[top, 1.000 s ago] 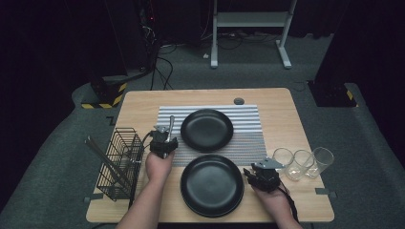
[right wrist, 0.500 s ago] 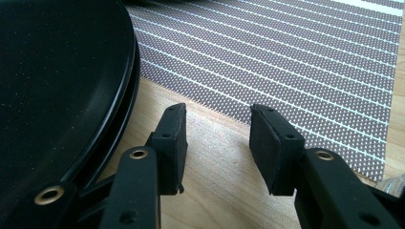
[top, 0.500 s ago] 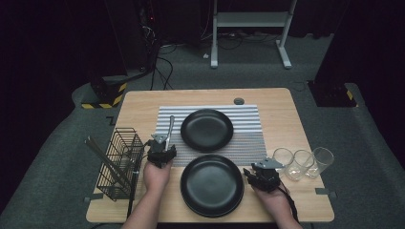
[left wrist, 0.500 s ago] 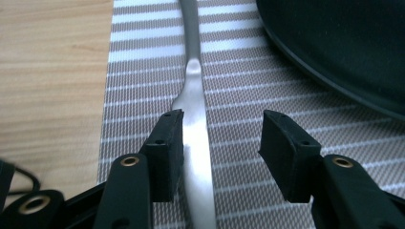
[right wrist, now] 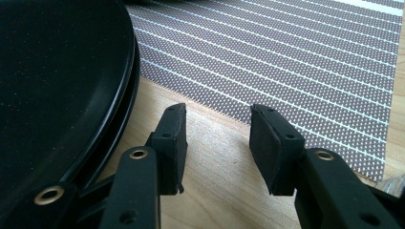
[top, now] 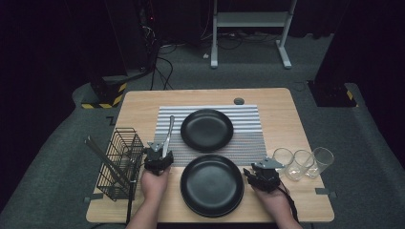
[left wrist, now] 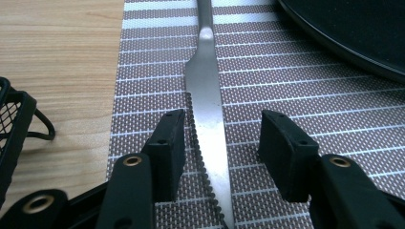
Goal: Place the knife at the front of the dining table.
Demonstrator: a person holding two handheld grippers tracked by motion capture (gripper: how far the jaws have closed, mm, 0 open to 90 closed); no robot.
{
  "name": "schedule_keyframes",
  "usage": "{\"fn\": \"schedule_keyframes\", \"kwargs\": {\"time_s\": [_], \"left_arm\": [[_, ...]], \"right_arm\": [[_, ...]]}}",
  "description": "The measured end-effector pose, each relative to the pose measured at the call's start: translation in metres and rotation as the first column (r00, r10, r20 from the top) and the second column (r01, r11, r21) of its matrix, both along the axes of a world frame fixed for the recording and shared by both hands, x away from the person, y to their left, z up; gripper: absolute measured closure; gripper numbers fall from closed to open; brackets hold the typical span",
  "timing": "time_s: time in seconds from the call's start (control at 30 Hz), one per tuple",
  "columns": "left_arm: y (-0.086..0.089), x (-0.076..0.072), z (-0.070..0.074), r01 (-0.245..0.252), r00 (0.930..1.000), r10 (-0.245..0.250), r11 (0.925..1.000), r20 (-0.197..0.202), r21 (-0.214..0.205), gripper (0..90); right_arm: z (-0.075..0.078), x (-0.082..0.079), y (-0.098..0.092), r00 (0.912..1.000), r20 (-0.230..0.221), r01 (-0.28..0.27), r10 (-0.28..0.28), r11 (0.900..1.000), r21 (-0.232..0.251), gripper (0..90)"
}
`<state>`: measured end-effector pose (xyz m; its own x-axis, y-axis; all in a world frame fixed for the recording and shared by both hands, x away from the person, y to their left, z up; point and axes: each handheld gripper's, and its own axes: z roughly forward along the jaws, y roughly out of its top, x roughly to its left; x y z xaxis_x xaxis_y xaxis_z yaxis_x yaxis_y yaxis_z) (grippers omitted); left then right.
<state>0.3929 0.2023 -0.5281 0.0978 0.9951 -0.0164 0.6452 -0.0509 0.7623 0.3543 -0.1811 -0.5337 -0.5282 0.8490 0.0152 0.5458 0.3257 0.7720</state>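
A steel knife (top: 168,135) lies on the striped placemat (top: 248,143), left of the far black plate (top: 207,129). My left gripper (top: 161,151) is low over the knife's near end. In the left gripper view the serrated blade (left wrist: 205,86) runs between the jaws of the left gripper (left wrist: 222,129). They have just closed a little, but the pads stand clear of the blade on both sides. My right gripper (top: 261,171) rests open over bare wood by the right rim of the near black plate (top: 211,183). Nothing lies between the pads of the right gripper (right wrist: 217,119), with the plate (right wrist: 57,71) to their left.
A black wire basket (top: 119,162) holding utensils stands at the table's left edge, close to my left hand, and its corner shows in the left gripper view (left wrist: 12,119). Three clear glasses (top: 302,163) stand in a row at the right, just beyond my right gripper. The wooden table (top: 282,105) ends near both forearms.
My left gripper has drawn back toward the near edge along the knife and sunk a little. The knife, plates and right gripper have stayed put.
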Motion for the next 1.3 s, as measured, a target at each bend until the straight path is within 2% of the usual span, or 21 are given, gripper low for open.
{"fn": "schedule_keyframes", "kwargs": {"time_s": [0.27,0.47,0.8,1.3], "left_arm": [[0.0006,-0.0049,-0.0029,-0.021,0.9993,0.022,0.9997,0.029,-0.014,60.0],[0.0009,-0.0054,-0.0030,-0.019,0.9994,0.019,0.9997,0.028,-0.017,61.3],[0.0017,-0.0056,-0.0029,-0.016,0.9994,0.017,0.9997,0.030,-0.019,68.8],[0.0014,-0.0060,-0.0029,-0.012,0.9995,0.012,0.9997,0.030,-0.020,70.1]], "right_arm": [[-0.0001,0.0001,0.0002,1.0000,0.002,-0.005,0.005,1.0000,-0.003,57.1],[-0.0001,-0.0002,0.0005,1.0000,0.002,-0.005,0.005,1.0000,-0.005,57.2],[-0.0001,-0.0003,0.0007,1.0000,0.002,-0.004,0.004,1.0000,-0.007,57.1],[-0.0002,-0.0003,0.0009,1.0000,0.001,-0.003,0.003,1.0000,-0.009,57.0]]}}
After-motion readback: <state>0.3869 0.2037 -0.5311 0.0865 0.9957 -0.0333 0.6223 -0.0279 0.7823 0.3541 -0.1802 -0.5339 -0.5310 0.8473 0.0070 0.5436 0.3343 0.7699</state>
